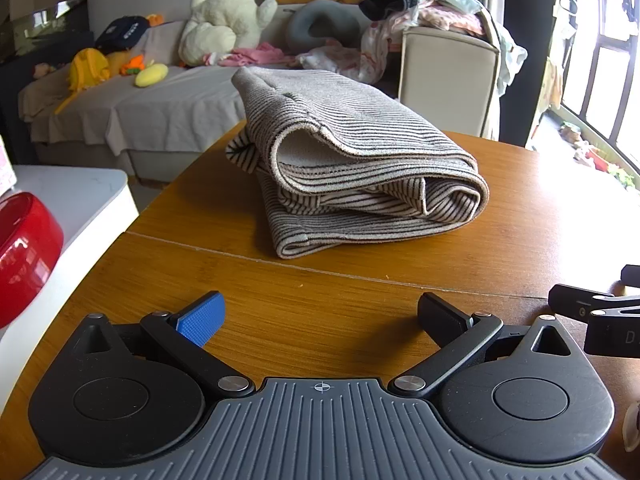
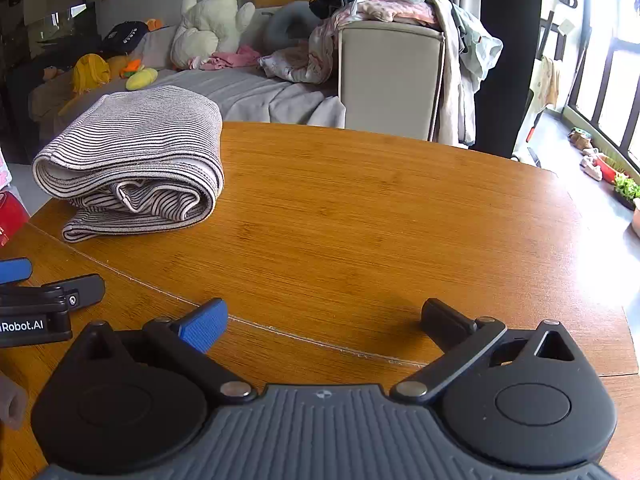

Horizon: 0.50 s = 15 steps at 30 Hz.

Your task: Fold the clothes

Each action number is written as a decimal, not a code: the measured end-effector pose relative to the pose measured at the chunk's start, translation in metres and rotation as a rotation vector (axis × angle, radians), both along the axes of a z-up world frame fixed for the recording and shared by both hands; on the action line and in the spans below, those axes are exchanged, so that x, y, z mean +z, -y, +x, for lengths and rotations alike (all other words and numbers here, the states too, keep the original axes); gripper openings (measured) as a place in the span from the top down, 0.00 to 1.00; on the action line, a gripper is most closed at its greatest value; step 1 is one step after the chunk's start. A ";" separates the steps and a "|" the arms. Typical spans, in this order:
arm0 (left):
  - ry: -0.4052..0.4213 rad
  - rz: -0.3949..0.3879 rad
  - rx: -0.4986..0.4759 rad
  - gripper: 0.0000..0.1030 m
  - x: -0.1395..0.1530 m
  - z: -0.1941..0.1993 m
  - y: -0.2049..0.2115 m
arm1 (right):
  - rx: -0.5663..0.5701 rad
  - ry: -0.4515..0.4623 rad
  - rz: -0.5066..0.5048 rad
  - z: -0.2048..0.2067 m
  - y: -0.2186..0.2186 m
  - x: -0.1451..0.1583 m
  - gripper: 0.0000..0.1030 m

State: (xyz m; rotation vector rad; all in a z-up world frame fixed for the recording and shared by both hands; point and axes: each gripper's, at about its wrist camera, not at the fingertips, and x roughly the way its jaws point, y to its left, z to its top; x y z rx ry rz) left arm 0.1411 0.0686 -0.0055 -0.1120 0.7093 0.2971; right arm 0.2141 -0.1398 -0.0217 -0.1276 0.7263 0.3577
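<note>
Wooden surface (image 1: pixel 400 248) carrying one folded striped garment (image 1: pixel 352 168), both grippers wide and empty.

Largest is the round-edged surface, a seam running across its near part. The garment lies folded in several layers toward the far left side, seen from the right wrist, with rolled edges facing the cameras. Behind stand a cloth-draped sofa (image 1: pixel 160 104) with a white plush toy (image 1: pixel 228 12) and a beige hamper (image 1: pixel 448 80) heaped with laundry. Left gripper (image 1: pixel 320 320) and right gripper (image 2: pixel 324 320) sit low over the near edge, side by side, well apart from the garment, fingers spread with nothing between them.
</note>
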 end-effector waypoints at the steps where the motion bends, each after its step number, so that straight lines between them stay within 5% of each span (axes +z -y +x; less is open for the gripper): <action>1: 0.000 0.000 0.000 0.00 0.000 0.000 0.000 | 0.000 0.000 0.000 0.000 0.000 0.000 0.00; 15: 0.001 -0.001 -0.001 0.00 0.000 -0.001 0.000 | -0.001 0.000 0.000 -0.001 -0.001 0.000 0.00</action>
